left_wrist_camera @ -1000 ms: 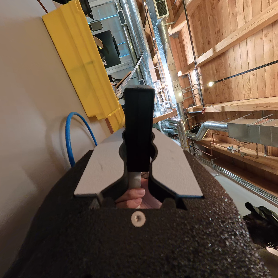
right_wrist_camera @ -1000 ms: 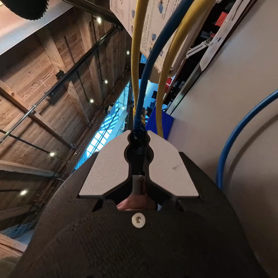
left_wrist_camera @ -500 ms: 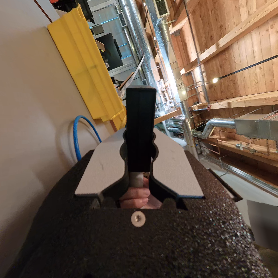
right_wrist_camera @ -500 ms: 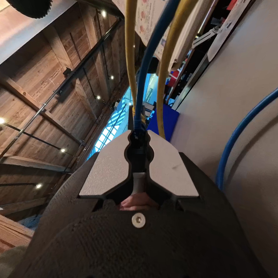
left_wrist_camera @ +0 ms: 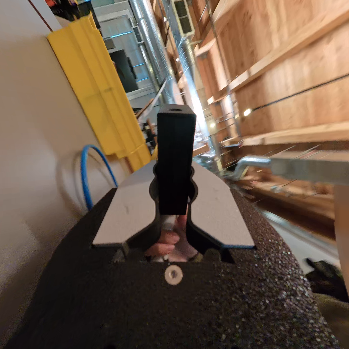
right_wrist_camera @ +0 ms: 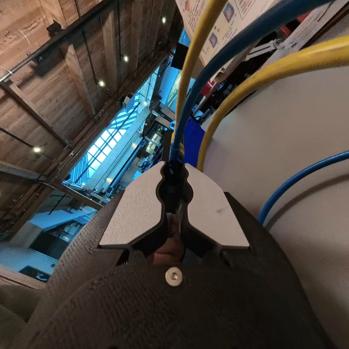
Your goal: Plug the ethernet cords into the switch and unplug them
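Left gripper: grey-faced fingers closed narrow on a black rectangular box, the switch, held end-on at centre frame with a small round socket on its far end; its ports do not show in this view. Right gripper: grey-faced fingers closed narrow on the dark plug end of a blue ethernet cord, which rises from the fingertips to the upper right of the frame. Two yellow ethernet cords run alongside it, one just left, one arching right; their lower ends pass behind the fingers, so whether they sit in ports cannot be told. A thin black edge stands just beyond the right fingertips, possibly the switch, though this is uncertain. Progress, judged: at least one cord is at the switch, either seated or being pulled; whether this is the plugging or unplugging stage cannot be told, and no cord end is seen lying free. Left view only: yellow plastic bin at upper left, a blue cable loop against the pale tabletop at left, silver ducting and timber ceiling, motion-blurred. Right view only: the three cords, a printed sheet at top, a second blue cable arc at right.
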{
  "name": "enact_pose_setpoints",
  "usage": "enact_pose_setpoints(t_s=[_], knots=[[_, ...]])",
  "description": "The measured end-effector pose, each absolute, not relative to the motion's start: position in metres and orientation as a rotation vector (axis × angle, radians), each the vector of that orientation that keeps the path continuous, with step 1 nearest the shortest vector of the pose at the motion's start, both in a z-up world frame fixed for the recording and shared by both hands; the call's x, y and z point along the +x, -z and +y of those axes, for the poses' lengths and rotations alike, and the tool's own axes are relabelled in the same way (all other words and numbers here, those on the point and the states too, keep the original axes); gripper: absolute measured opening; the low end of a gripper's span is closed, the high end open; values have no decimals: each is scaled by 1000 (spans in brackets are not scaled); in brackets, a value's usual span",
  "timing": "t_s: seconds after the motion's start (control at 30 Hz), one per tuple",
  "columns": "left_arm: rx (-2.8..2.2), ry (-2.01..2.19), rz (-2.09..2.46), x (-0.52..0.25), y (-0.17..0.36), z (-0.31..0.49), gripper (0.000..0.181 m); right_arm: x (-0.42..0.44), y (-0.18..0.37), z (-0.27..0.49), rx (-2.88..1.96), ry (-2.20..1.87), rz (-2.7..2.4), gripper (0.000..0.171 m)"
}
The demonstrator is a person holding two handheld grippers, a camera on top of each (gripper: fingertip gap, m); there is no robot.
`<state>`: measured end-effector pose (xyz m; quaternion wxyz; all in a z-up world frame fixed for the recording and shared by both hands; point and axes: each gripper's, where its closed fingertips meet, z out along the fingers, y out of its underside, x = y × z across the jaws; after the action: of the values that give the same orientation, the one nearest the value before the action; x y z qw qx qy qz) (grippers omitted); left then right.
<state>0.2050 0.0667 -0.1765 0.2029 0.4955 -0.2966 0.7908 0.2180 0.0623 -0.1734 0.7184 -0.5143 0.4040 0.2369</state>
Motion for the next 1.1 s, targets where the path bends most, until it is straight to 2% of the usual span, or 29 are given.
enact_pose_setpoints(t_s=[0.1,0.27,0.43,0.6,0.83,1.1], knots=[[1335,-2202,-658,206,171,69,27,219,167,65,-1164,-511,886,13],[1346,-2347,-852,205,162,70,26,218,158,66,-1109,-588,854,13],[1340,-2197,-565,207,168,73,27,219,165,68,-1180,-511,837,13],[1392,-2321,-757,209,168,72,27,219,164,67,-1100,-571,850,13],[1388,-2379,-757,208,167,76,27,219,165,66,-855,-596,984,13],[1423,-2390,-722,211,170,76,27,220,170,63,-790,-604,1028,13]])
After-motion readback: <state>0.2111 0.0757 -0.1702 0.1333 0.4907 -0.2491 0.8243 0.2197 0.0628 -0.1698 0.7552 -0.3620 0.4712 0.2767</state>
